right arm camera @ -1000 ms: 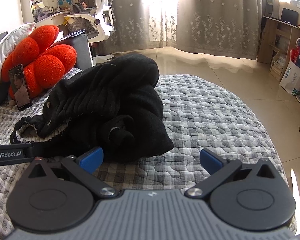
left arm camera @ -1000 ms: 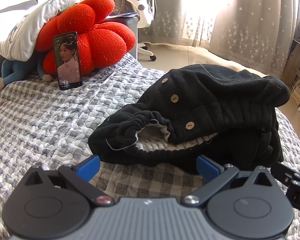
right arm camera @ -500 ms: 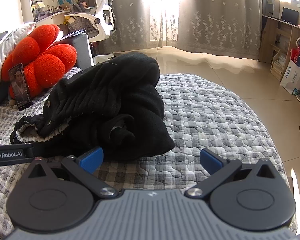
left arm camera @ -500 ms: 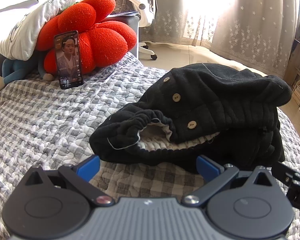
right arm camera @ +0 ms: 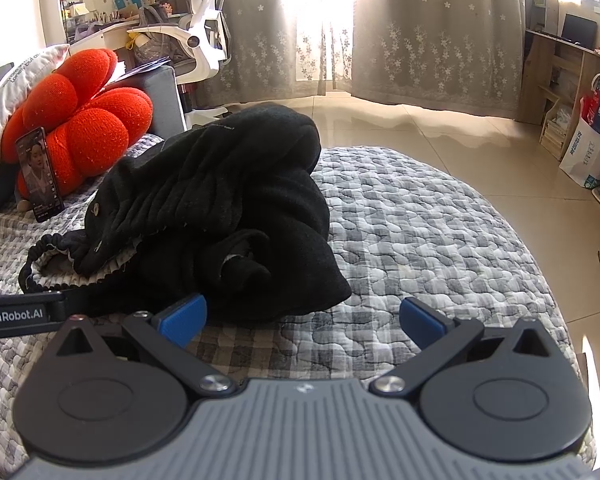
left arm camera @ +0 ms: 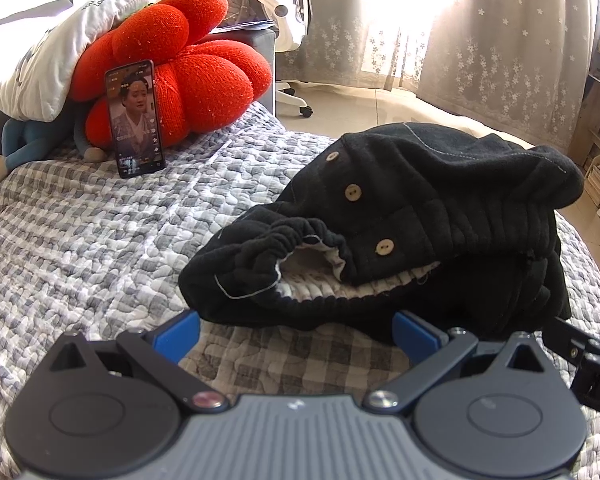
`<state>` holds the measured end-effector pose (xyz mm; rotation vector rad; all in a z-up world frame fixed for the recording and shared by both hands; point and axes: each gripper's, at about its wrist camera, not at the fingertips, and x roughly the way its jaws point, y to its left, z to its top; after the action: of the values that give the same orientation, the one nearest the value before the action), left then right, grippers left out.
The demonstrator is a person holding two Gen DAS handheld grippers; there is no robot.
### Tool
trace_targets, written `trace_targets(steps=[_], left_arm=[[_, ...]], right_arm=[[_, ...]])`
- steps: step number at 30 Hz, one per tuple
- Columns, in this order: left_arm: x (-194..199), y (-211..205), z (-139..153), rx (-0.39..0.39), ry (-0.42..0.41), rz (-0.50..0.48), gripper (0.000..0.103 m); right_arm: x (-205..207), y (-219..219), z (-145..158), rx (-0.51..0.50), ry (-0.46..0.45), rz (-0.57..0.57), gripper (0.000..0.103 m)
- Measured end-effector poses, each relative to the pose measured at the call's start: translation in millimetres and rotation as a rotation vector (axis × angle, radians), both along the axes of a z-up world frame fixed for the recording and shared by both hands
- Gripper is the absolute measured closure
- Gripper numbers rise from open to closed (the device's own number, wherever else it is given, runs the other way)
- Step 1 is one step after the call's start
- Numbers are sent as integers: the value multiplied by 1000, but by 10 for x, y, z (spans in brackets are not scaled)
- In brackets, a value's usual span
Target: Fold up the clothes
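A black fleece garment (left arm camera: pixel 440 216) with wooden buttons and a pale ribbed lining lies crumpled in a heap on the grey checked quilt (left arm camera: pixel 80 240). My left gripper (left arm camera: pixel 296 334) is open just short of the heap's near edge, its blue fingertips (left arm camera: pixel 178 334) wide apart and holding nothing. In the right wrist view the same garment (right arm camera: pixel 228 208) fills the left centre. My right gripper (right arm camera: pixel 302 320) is open too, its left blue fingertip (right arm camera: pixel 182 318) close to the heap's near right hem, the other over bare quilt (right arm camera: pixel 440 240).
A red flower cushion (left arm camera: pixel 188 68) and white pillow (left arm camera: pixel 52 56) lie at the bed's head, with a lit phone (left arm camera: pixel 135 118) propped against the cushion. Beyond the bed are an office chair (right arm camera: pixel 204 36), curtains (right arm camera: pixel 420 32) and shelves (right arm camera: pixel 560 92). The bed edge curves at the right.
Both grippers have eased slightly forward toward the garment. Their fingers stay wide apart and the garment has not moved.
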<state>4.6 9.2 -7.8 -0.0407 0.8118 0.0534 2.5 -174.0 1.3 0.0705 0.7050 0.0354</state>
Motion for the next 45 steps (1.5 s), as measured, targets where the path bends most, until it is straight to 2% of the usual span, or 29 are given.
trace_targets(steps=[8, 11, 16, 21, 26, 30, 33, 36, 38, 41, 45], left_arm=[[128, -9, 61, 21, 28, -10, 0], [216, -50, 70, 9, 53, -58, 0], [314, -101, 31, 51, 5, -115, 0], [390, -85, -86, 57, -28, -161, 0], [325, -81, -209, 88, -123, -233, 0], [327, -58, -284, 106, -127, -270, 0], [331, -77, -324, 148, -86, -283, 0], [313, -182, -375, 255, -6, -275, 0], [235, -236, -389, 310, -15, -292, 0], [163, -195, -366, 285, -35, -304, 0], [136, -75, -300, 201, -57, -301, 0]], right_arm=[[143, -78, -3, 3, -9, -44, 0], [211, -86, 22, 13, -28, -36, 0], [312, -44, 83, 46, -55, 36, 0], [475, 53, 23, 72, -27, 127, 0], [601, 5, -104, 152, 5, 183, 0], [688, -17, -210, 165, 35, 224, 0], [762, -46, -306, 189, 68, 248, 0], [804, -99, -393, 247, 103, 267, 0], [788, -126, -405, 279, 109, 267, 0], [743, -146, -404, 306, 109, 266, 0], [631, -158, -361, 319, 89, 255, 0]])
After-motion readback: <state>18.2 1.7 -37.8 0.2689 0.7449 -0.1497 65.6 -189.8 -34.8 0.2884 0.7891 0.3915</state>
